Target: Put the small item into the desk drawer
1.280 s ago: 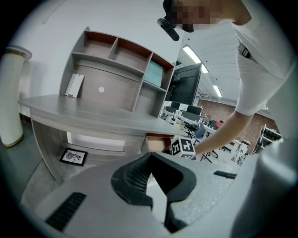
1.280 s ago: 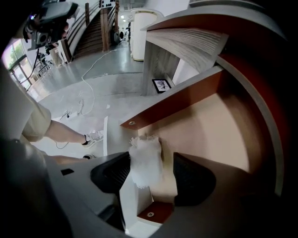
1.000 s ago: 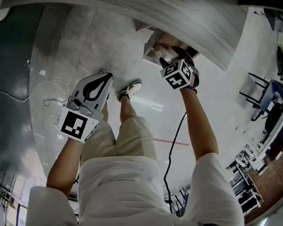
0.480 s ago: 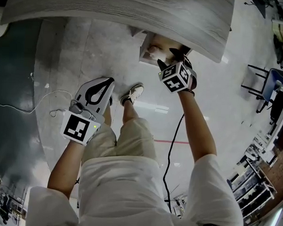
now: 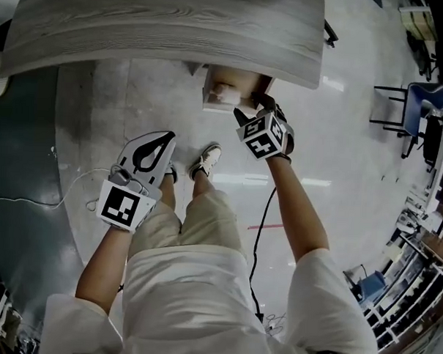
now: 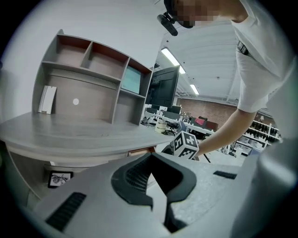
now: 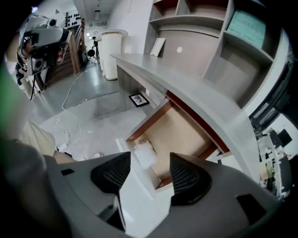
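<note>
The desk drawer (image 5: 247, 83) stands pulled out from under the grey desk top (image 5: 162, 30). A small white item (image 5: 226, 96) lies inside it near the front left corner. In the right gripper view the same item (image 7: 144, 154) rests just behind the drawer's white front panel (image 7: 139, 195). My right gripper (image 5: 252, 106) hovers at that front panel, its jaws open and astride it (image 7: 149, 174), holding nothing. My left gripper (image 5: 159, 138) hangs lower left, well away from the drawer, jaws together and empty (image 6: 152, 160).
The person's shoe (image 5: 205, 159) and legs are below the drawer. A white cable (image 5: 74, 184) trails on the floor at left. A shelf unit (image 6: 88, 83) sits on the desk. A chair (image 5: 422, 108) is far right. A small framed picture (image 7: 138, 99) leans under the desk.
The head view has swung, so desk and drawer sit further left and lower. My right gripper has stayed at the drawer's front edge. The left gripper has hardly moved.
</note>
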Motion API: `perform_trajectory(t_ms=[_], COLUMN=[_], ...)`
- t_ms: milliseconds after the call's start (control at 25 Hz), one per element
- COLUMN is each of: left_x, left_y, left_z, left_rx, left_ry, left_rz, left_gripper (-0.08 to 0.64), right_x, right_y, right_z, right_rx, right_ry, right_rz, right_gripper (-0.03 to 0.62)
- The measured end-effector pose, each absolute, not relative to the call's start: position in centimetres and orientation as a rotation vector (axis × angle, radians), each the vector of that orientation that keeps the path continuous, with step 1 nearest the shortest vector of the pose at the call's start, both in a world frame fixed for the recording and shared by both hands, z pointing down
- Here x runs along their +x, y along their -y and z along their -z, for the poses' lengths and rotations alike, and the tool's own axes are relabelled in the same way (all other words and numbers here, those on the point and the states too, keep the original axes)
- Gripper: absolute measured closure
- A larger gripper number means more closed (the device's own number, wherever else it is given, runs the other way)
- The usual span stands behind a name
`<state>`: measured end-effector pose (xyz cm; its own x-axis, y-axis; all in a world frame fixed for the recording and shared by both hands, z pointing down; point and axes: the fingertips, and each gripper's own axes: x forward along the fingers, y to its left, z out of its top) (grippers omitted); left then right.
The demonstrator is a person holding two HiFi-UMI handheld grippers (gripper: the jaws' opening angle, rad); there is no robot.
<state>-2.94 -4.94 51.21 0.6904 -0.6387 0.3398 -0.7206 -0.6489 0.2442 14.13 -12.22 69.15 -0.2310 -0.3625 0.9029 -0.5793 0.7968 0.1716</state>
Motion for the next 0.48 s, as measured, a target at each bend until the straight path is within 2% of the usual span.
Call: perform_trajectory(t_ms=[120, 480], left_x=[-2.3, -1.6], left_y=[4.9, 5.5], left_z=[-49.3, -43.5], left_rx=[2.582, 2.696], left_ry=[1.034, 0.976], left_rz=[-0.302, -0.279], left_gripper=[0.555, 0.555], right_x=[14.7, 15.8], right_y=[11.6, 11.3], right_z=[-67.3, -60.2], right_rx=[0.789, 1.074], right_ry=[1.861, 1.935], right_rz=[-0.297, -0.464], right_gripper=[0.342, 0.443])
